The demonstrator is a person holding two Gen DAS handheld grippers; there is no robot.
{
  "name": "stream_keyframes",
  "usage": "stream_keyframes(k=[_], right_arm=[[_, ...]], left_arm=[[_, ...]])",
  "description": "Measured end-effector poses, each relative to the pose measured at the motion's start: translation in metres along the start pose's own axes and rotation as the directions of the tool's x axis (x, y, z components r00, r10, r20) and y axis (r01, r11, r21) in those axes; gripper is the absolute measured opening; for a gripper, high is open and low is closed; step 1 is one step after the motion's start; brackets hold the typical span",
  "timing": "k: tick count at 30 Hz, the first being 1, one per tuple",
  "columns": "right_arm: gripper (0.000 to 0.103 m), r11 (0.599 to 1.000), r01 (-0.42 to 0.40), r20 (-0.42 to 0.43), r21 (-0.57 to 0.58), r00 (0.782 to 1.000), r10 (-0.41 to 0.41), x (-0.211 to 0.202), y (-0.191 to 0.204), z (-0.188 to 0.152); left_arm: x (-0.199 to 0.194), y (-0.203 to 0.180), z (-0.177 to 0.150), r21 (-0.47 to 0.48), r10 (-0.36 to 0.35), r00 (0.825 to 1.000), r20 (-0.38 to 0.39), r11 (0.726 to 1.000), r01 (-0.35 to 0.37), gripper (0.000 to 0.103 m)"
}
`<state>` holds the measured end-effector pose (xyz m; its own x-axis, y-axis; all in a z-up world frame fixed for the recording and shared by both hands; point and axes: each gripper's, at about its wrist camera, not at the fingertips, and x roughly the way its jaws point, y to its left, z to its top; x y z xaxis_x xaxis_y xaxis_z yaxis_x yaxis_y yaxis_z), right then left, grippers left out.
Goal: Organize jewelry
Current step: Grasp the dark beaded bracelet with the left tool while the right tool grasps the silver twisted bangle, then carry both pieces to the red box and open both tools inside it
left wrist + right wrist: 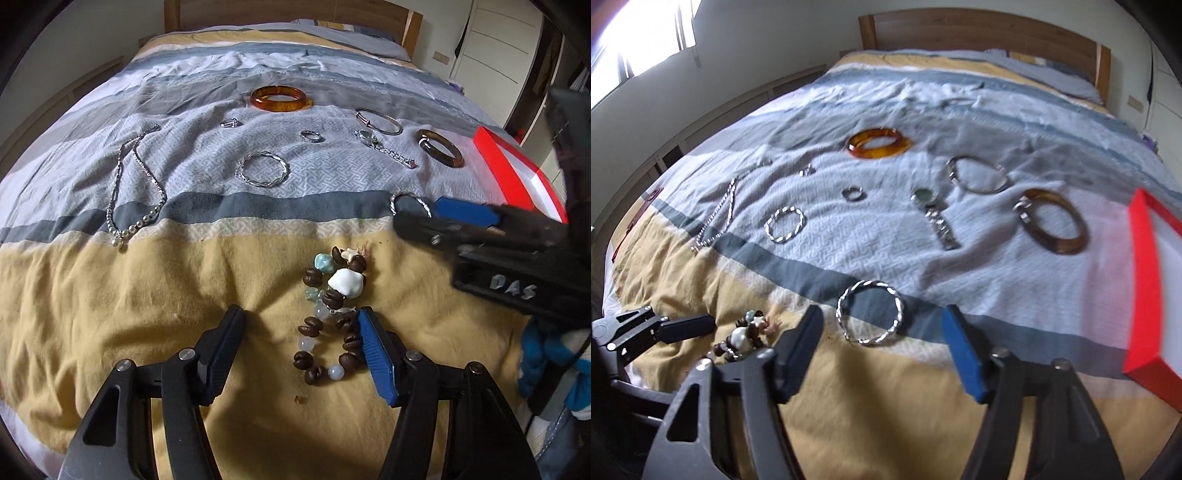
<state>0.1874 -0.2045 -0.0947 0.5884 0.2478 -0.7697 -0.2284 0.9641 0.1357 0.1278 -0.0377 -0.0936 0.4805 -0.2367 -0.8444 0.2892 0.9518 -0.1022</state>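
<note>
Two tools hang spread over the striped bed (110, 314). The left tool (301, 334) straddles a brown coffee-bean bracelet with pale beads and a white shell (332, 314), whose right edge touches its blue finger (373, 354). The right tool (881, 345) sits just before a twisted silver bangle (870, 312); a red-rimmed white box (1145, 280) lies to its right

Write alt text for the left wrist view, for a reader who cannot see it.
The left hand-held gripper is open over a yellow bedspread, its fingers either side of a brown bead bracelet. Further up the bed lie bangles, rings, a watch and a necklace; the right hand-held gripper reaches in beside a red box.
</note>
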Motion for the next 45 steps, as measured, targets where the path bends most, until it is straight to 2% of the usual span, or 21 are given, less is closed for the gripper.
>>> stream_keyframes(k=[4, 6, 8, 11, 13, 22, 29, 36, 41, 45], right_arm=[[0.052, 1.000, 0.004, -0.008, -0.015, 1.000, -0.004, 0.010, 0.003, -0.004], [0.039, 1.000, 0.000, -0.008, -0.021, 1.000, 0.000, 0.012, 0.003, -0.003], [0.039, 1.000, -0.004, -0.011, -0.029, 1.000, 0.003, 0.012, 0.004, -0.003], [0.038, 0.999, -0.012, -0.013, -0.038, 1.000, 0.011, 0.010, 0.004, -0.004], [0.038, 0.999, -0.017, -0.011, -0.035, 1.000, 0.017, 0.005, 0.003, -0.005], [0.038, 1.000, -0.019, 0.033, -0.004, 0.999, 0.019, -0.048, 0.000, -0.016], [0.038, 0.999, 0.029, 0.092, 0.046, 0.995, -0.033, -0.109, -0.026, -0.034], [0.038, 0.984, 0.135, 0.126, 0.117, 0.981, -0.149, -0.161, -0.097, -0.048], [0.038, 0.962, 0.217, 0.139, 0.167, 0.961, -0.240, -0.187, -0.160, -0.049], [0.038, 0.945, 0.263, 0.126, 0.195, 0.949, -0.290, -0.189, -0.211, -0.043]], left_arm=[[0.005, -0.003, 0.002, 0.018, 0.019, 1.000, 0.006, 1.000, -0.019, 0.057], [0.006, -0.007, 0.004, 0.033, 0.028, 1.000, 0.010, 0.999, -0.029, 0.050], [0.006, -0.009, 0.005, 0.043, 0.036, 0.999, 0.015, 0.998, -0.037, 0.030], [0.004, -0.008, 0.006, 0.038, 0.049, 0.999, 0.015, 0.998, -0.049, 0.014], [0.001, -0.007, 0.006, 0.032, 0.048, 0.999, 0.013, 0.998, -0.049, 0.011], [-0.035, -0.015, 0.002, 0.020, 0.051, 0.998, 0.040, 0.998, -0.052, 0.011], [-0.068, -0.049, 0.012, 0.061, 0.026, 0.995, 0.092, 0.998, -0.031, 0.011], [-0.080, -0.119, 0.052, 0.142, -0.117, 0.986, 0.121, 0.985, 0.099, 0.011], [-0.063, -0.186, 0.096, 0.212, -0.238, 0.965, 0.113, 0.954, 0.211, 0.011], [-0.037, -0.236, 0.125, 0.262, -0.293, 0.951, 0.102, 0.930, 0.258, 0.011]])
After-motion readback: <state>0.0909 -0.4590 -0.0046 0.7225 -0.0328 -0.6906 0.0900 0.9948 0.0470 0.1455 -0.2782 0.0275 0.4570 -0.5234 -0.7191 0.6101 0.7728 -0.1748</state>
